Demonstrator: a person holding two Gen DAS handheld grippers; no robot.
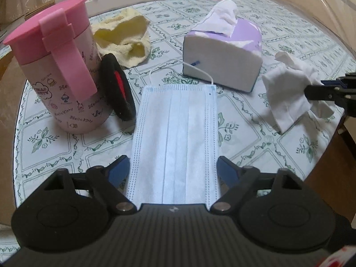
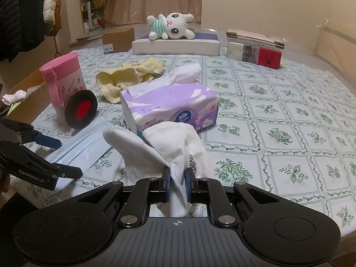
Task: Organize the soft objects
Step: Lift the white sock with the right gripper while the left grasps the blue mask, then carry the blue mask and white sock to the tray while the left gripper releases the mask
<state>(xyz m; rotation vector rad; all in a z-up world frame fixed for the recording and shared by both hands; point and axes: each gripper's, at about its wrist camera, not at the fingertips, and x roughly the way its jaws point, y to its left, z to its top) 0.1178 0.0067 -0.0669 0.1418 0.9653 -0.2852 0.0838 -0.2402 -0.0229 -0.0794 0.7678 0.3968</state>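
Observation:
A light-blue face mask lies flat on the tablecloth. My left gripper is open and straddles its near end, one finger at each long edge, without squeezing it. From the right wrist view, the left gripper sits low over the mask. My right gripper is shut on a white sock, which stands bunched up above the jaws. In the left wrist view the sock hangs from the right gripper at the table's right edge.
A pink lidded cup and a black-and-red round pad stand just left of the mask. Behind are a yellow towel and a purple tissue pack. A plush rabbit, books and a cardboard box lie further off.

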